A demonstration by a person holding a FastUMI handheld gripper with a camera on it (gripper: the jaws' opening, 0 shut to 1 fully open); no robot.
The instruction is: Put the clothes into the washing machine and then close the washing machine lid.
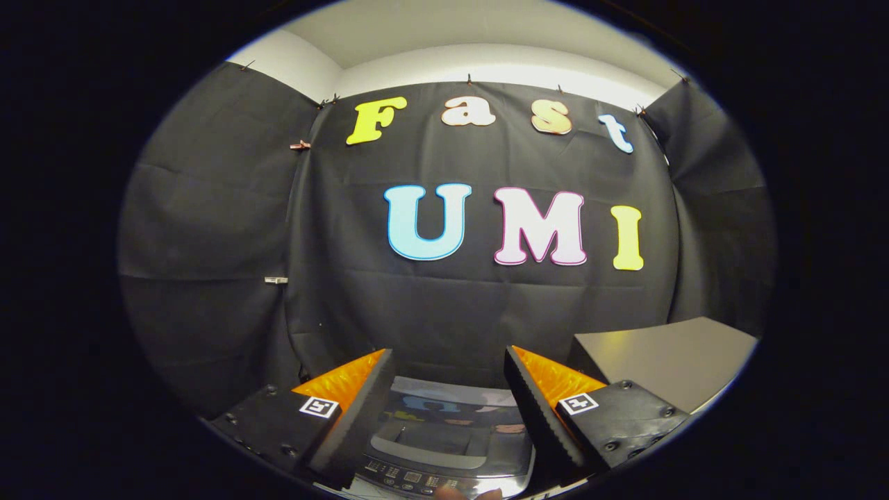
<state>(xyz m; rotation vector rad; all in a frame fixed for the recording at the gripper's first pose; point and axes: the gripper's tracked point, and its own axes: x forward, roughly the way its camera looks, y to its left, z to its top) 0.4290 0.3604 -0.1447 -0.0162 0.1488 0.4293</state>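
Observation:
The washing machine [444, 437] sits low between and just below my two fingers, seen from above its front. Its glossy lid lies flat and shut, mirroring the wall behind, and a strip of control buttons [410, 478] runs along its near edge. My gripper [450, 361] stands open above the machine, with nothing between its fingers [361, 417]. A fingertip of a person's hand [467, 494] shows at the machine's near edge. No clothes are in sight.
A grey table top [667, 357] stands to the right of the machine, beyond the right finger. Black cloth walls close the booth on the back and both sides, close behind the machine.

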